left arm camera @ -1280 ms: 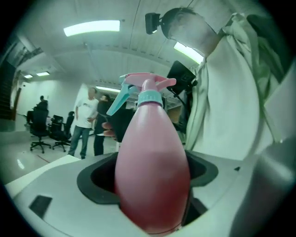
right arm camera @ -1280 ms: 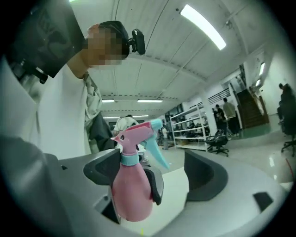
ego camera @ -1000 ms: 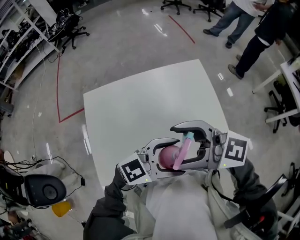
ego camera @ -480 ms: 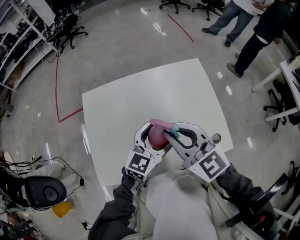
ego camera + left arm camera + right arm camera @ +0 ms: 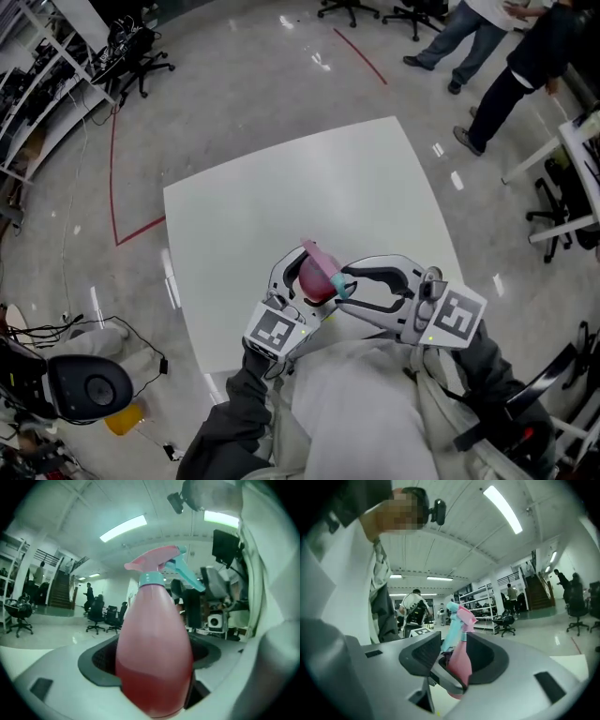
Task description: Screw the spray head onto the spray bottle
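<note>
Left tool clamps the pink spray bottle by its rounded body, jaws spread wide on either side of it, red liquid showing in the bottle's lower part. Above that tool's tips the pink spray head sits on the bottle's neck over a teal collar, and its teal trigger slants down toward the right tool. Whether the head is screwed fully home cannot be told.

Coming in from the opposite side, the right tool meets the left tool at the bottle's top. Its jaws have just been opening and stand partway apart, the spray head and neck between them. A gap shows between one pad and the bottle, so the right tool has no firm hold.

Both tools hang above the near edge of the white desk, which stretches away beyond their tips. Past the desk, well beyond the right tool, two people stand on the glossy floor near office chairs.
</note>
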Demonstrator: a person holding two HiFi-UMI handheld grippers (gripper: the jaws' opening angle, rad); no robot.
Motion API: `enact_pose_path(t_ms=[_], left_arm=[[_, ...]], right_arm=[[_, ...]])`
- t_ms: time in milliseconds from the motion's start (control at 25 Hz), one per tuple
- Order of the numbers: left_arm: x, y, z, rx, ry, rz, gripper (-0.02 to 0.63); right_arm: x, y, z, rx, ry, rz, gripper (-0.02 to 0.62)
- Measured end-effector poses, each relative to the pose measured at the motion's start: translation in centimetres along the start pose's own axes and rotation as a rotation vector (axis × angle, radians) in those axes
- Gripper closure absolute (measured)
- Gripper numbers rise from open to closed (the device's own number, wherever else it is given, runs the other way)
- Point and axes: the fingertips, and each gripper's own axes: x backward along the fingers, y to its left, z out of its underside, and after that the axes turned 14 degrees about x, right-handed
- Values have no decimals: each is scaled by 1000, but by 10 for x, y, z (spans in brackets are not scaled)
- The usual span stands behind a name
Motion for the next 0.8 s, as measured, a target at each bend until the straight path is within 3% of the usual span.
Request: enact_pose_path(t_ms=[120, 200, 280, 400, 520, 600, 720, 800], left_arm=[[5, -9, -5, 17, 4, 97, 179], [8, -10, -6, 16, 3, 114, 179], [8, -2, -6, 10, 9, 68, 179], [7, 15, -1, 7, 17, -10, 179], [0, 13, 0, -46, 49, -14, 179], [-9, 2, -2, -57, 51, 16, 179], [-11, -6, -6, -8, 21, 66, 179], [-3, -12, -4, -1, 17, 112, 179]], right_arm=[[11, -16, -2, -15, -24, -62, 440], [15, -29, 0, -22, -53, -59, 428], [15, -30, -4, -27, -74, -60, 431], [-4, 3, -10, 62, -44, -134, 431], [-30, 27, -10, 143, -9, -155, 431], [-36, 31, -11, 124, -5, -166, 431], [-19, 25, -22, 12, -61, -183, 431], [-3, 13, -24, -24, -86, -140, 431]])
